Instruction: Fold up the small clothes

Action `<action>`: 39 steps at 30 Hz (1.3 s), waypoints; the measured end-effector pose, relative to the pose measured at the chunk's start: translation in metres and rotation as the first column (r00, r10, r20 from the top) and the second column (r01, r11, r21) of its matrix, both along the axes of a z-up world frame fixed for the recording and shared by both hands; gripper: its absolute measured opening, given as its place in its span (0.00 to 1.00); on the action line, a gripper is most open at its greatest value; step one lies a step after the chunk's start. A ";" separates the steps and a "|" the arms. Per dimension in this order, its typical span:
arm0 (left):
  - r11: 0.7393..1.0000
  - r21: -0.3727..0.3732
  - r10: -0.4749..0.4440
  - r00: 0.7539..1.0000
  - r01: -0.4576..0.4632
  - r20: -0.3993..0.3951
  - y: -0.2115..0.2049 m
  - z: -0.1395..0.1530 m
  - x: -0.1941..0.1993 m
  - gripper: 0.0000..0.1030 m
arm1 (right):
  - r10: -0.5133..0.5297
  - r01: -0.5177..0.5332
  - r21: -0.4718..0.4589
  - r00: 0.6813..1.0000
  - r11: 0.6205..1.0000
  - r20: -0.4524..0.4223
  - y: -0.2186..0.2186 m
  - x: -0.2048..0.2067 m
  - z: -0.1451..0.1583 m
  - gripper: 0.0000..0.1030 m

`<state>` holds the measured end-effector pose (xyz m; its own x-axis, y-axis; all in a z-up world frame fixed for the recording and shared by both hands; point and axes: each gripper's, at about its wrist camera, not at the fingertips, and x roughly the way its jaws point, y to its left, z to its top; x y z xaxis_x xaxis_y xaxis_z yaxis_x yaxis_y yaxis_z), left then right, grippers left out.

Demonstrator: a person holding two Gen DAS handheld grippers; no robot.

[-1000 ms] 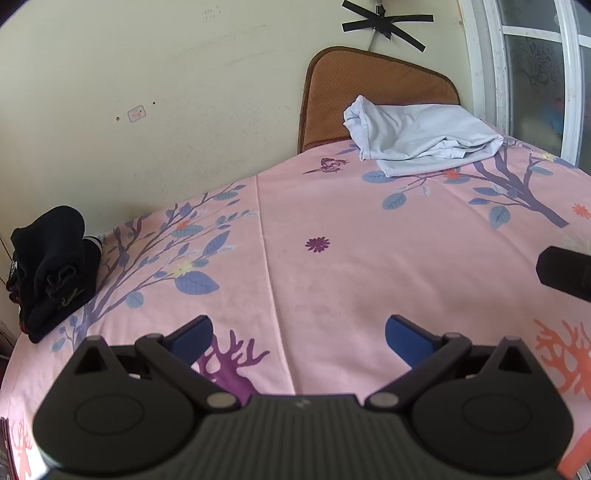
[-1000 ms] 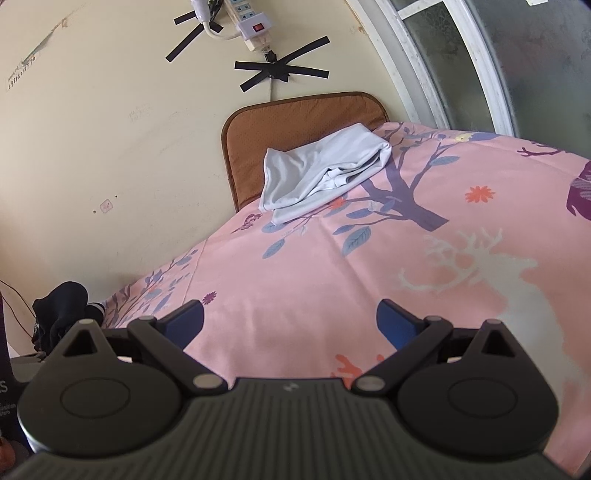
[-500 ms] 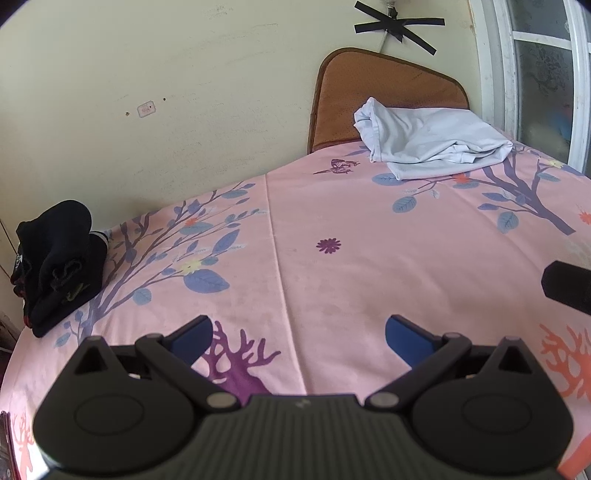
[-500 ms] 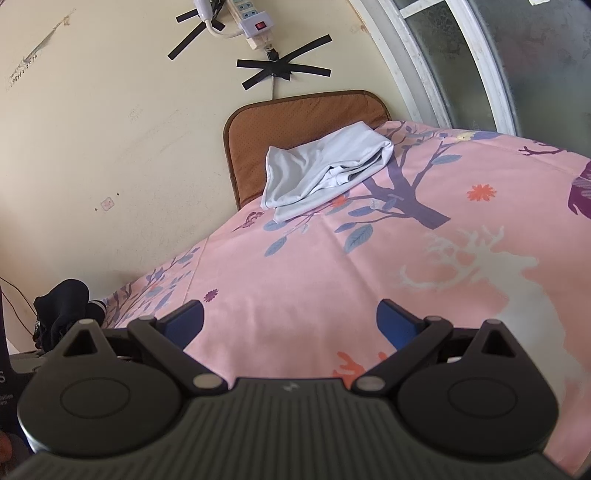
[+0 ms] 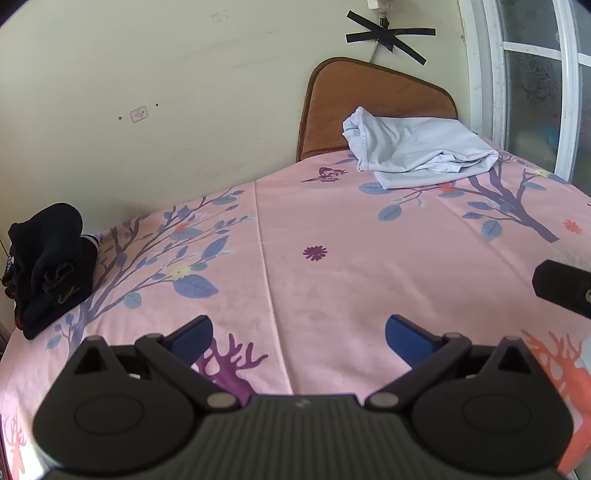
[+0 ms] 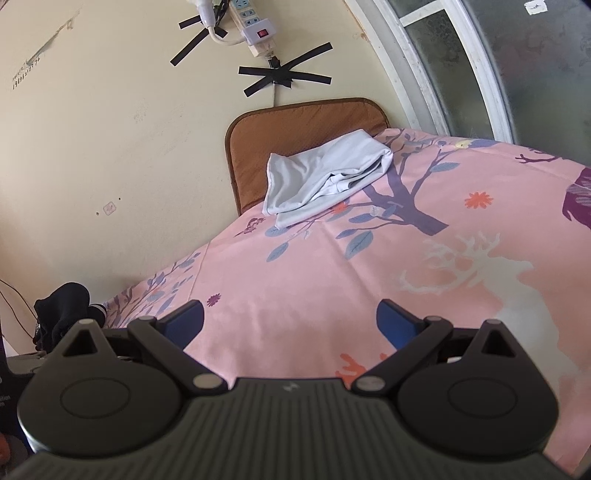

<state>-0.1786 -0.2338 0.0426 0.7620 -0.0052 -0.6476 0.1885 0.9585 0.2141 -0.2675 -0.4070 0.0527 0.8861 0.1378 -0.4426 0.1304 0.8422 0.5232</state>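
Observation:
A pale grey-white garment (image 5: pixel 417 151) lies loosely folded at the far edge of the pink patterned cloth (image 5: pixel 332 280), partly on a brown cushion (image 5: pixel 373 99). It also shows in the right wrist view (image 6: pixel 325 173). A bundle of black clothes (image 5: pixel 48 262) sits at the far left edge, and shows in the right wrist view (image 6: pixel 62 310) too. My left gripper (image 5: pixel 299 332) is open and empty above the cloth, far from both garments. My right gripper (image 6: pixel 290 319) is open and empty above the cloth; part of it shows at the right edge of the left wrist view (image 5: pixel 561 291).
A cream wall (image 5: pixel 147 74) runs behind the table. A white-framed window (image 6: pixel 480 55) stands at the right. A power strip (image 6: pixel 251 26) is taped to the wall above the brown cushion (image 6: pixel 306 122). The table drops off at the left edge by the black bundle.
Both grippers stay open and empty. The left wrist view has shifted slightly, so the pale garment and black bundle sit a little lower and further right in frame. The right view barely changes.

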 end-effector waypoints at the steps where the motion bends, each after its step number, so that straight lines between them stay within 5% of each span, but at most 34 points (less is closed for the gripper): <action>1: 1.000 0.000 0.001 1.000 -0.001 0.000 0.000 0.000 0.000 1.00 | -0.001 0.001 -0.001 1.000 1.000 0.000 0.000 0.000 0.000 0.98; 39: 1.000 -0.002 -0.026 1.000 0.026 0.007 -0.015 0.003 -0.004 1.00 | -0.020 0.020 0.001 1.000 1.000 0.010 -0.006 -0.010 0.000 0.98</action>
<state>-0.1823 -0.2487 0.0455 0.7663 -0.0260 -0.6419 0.2114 0.9537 0.2138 -0.2774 -0.4126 0.0528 0.8928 0.1205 -0.4340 0.1420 0.8392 0.5250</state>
